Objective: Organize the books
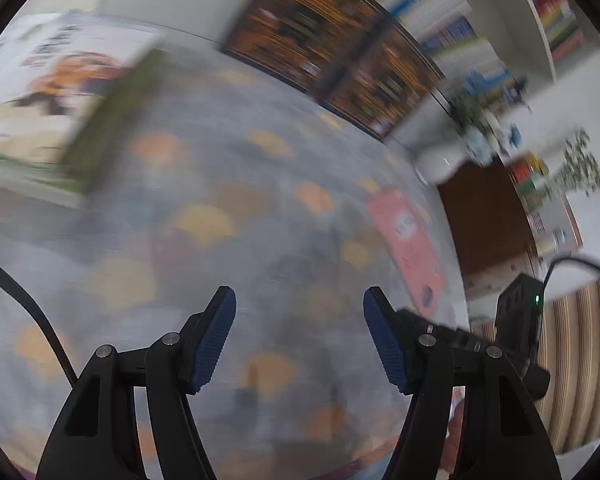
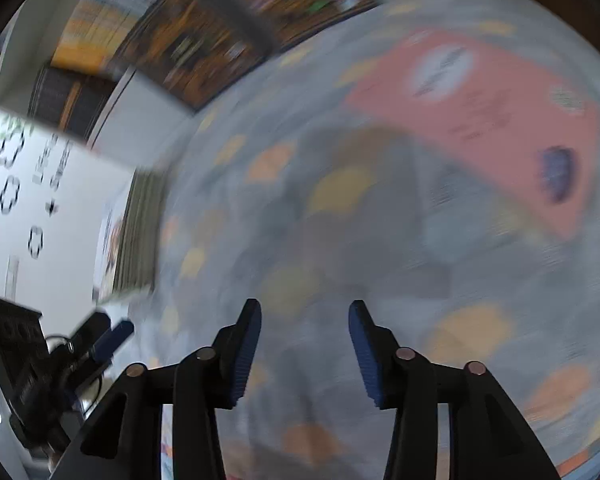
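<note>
Both views motion-blurred; detail limited.

Left edge of tabletop [image 1: 260,208]: book stack [image 1: 56,108], illustrated white cover on top, green spines facing the centre. It lies up and left of the left tongs [image 1: 299,336], well apart. Left tongs: jaws wide apart, nothing between the pads.

Far edge: dark book [image 1: 332,52] with orange print, standing or leaning; cannot tell which.

Right side, near the right edge: pink book [image 2: 480,124], flat on the patterned cloth, white round label on cover. From the right tongs [image 2: 305,350] it lies ahead and to the right, long axis running obliquely away toward the far right corner. Right tongs: jaws well open, empty.

Judgement: right tongs are nearer the pink book; left tongs are nearer the stack. Likely next pick is the pink book by the right, gripping across a short edge.
</note>
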`<state>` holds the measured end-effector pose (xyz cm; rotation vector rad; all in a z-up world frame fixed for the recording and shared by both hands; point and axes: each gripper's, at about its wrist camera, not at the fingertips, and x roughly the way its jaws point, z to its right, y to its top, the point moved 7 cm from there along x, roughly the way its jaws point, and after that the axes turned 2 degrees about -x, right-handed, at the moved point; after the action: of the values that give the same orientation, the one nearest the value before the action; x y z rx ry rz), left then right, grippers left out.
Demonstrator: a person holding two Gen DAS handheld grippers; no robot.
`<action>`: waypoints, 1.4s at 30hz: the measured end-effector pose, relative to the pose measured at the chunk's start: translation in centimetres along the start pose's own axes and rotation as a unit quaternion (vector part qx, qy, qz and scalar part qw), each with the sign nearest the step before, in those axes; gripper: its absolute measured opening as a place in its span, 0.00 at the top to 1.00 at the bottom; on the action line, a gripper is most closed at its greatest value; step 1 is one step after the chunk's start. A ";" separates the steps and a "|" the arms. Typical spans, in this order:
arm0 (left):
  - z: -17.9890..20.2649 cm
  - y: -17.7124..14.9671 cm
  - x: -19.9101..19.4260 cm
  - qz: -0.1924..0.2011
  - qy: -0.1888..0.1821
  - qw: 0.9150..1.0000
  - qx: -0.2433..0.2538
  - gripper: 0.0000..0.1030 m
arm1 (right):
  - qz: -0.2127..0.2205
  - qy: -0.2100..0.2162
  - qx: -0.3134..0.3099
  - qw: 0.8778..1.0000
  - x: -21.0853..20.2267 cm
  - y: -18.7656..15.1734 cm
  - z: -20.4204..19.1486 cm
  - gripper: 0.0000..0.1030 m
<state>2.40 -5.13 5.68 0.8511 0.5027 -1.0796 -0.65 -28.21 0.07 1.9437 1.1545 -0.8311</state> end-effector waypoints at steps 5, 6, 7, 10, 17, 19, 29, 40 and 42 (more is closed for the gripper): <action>5.5 -1.7 4.3 -0.033 -0.014 0.999 0.024 0.36 | 0.038 -0.007 0.035 0.999 -3.7 3.3 6.5 0.57; 6.1 -1.8 5.0 -0.036 -0.016 0.999 0.026 0.34 | 0.044 -0.005 0.042 0.998 -4.2 4.0 7.6 0.57; 7.2 -2.0 6.0 -0.041 -0.020 0.999 0.029 0.34 | 0.051 0.001 0.050 0.997 -4.8 4.7 8.5 0.57; 9.7 -2.1 8.9 -0.055 -0.028 0.997 0.035 0.34 | 0.076 0.010 0.069 0.995 -6.3 7.6 11.8 0.56; 14.0 -2.0 15.0 -0.073 -0.030 0.995 0.064 0.34 | 0.101 -0.033 0.052 0.993 -5.9 13.9 16.6 0.56; 14.6 -1.9 16.1 -0.074 -0.022 0.994 0.072 0.34 | 0.096 -0.041 0.036 0.994 -4.9 15.5 17.0 0.57; 13.7 -1.2 19.9 -0.107 -0.020 0.994 0.020 0.34 | 0.057 -0.087 -0.036 0.994 -0.7 19.5 18.5 0.62; 12.7 -1.3 19.1 -0.111 -0.007 0.993 0.038 0.34 | -0.002 -0.053 -0.070 0.996 0.3 13.3 16.5 0.61; 12.1 -1.6 18.3 -0.110 0.001 0.993 0.048 0.34 | -0.002 -0.050 -0.074 0.996 -0.1 10.6 16.0 0.61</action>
<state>7.90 -25.35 -1.02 0.8968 0.5597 -1.3143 6.23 -45.11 -5.71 1.7607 1.1282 -0.8118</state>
